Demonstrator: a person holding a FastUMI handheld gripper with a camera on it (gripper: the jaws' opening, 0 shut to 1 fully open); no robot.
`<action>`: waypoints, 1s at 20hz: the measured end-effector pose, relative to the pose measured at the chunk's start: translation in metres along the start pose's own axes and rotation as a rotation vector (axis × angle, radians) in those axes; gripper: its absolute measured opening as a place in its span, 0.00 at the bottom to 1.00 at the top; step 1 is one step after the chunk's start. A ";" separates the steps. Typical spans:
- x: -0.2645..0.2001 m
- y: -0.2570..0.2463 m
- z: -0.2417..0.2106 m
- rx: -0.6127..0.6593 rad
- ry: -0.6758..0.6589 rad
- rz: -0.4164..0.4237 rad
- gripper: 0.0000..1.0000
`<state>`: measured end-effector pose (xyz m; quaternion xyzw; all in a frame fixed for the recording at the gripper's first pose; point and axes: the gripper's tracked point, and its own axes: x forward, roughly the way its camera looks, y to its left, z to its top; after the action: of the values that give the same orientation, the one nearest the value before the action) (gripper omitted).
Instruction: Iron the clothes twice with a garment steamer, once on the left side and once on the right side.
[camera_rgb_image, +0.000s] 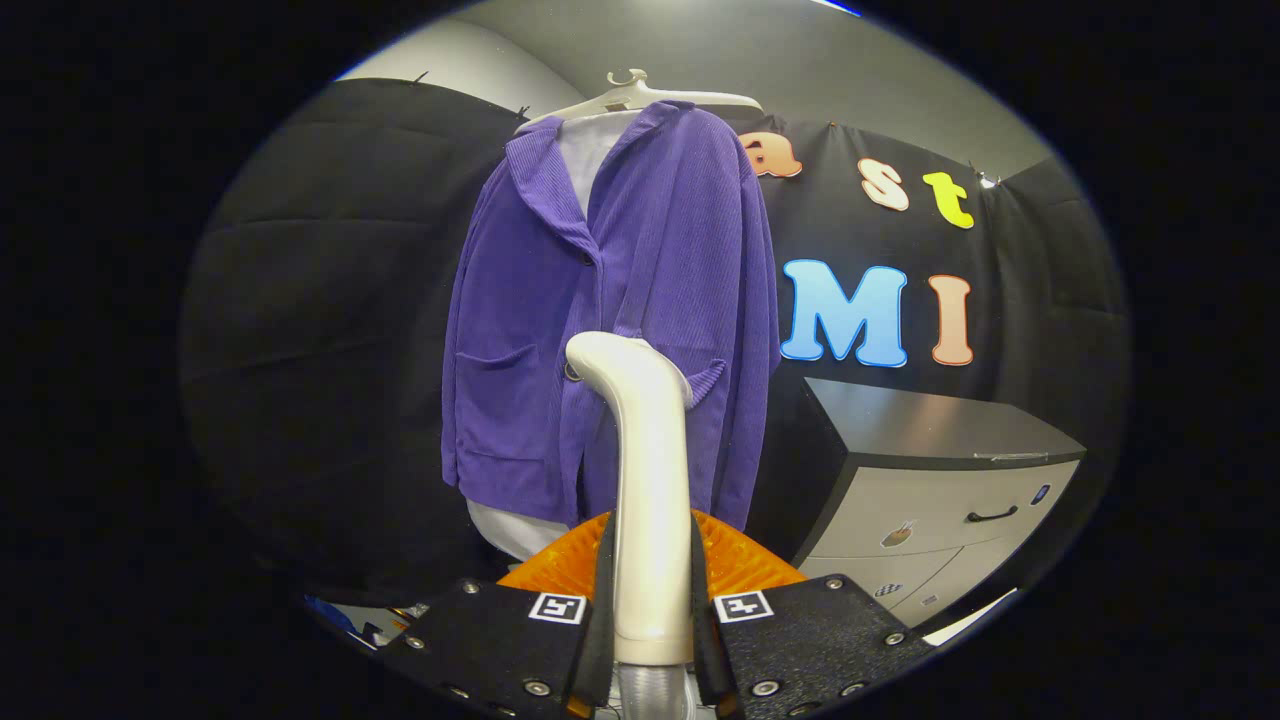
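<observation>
The jaws (652, 610) clench the smooth, curved handle of the garment steamer (645, 480); its head seems to touch the ribbed purple jacket (600, 300), which hangs on a pale hanger (640, 95) beyond them; a grey drawer cabinet (950, 470) stands beside the jacket.

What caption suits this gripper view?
Hand-held gripper clamps a white steamer handle, its head against a purple jacket on a hanger.

Gripper (650, 610): two textured finger blocks w/ round screws along lower edges; each carries a square black-and-white fiducial marker (557, 607) near inner top corner.
</observation>
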<state>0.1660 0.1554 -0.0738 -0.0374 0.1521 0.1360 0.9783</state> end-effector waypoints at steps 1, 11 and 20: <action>-0.002 0.000 -0.004 0.001 0.004 -0.003 0.32; 0.002 -0.010 -0.076 0.012 0.119 -0.009 0.32; -0.010 -0.008 -0.110 0.015 0.170 0.001 0.33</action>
<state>0.1276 0.1323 -0.1756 -0.0415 0.2357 0.1318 0.9619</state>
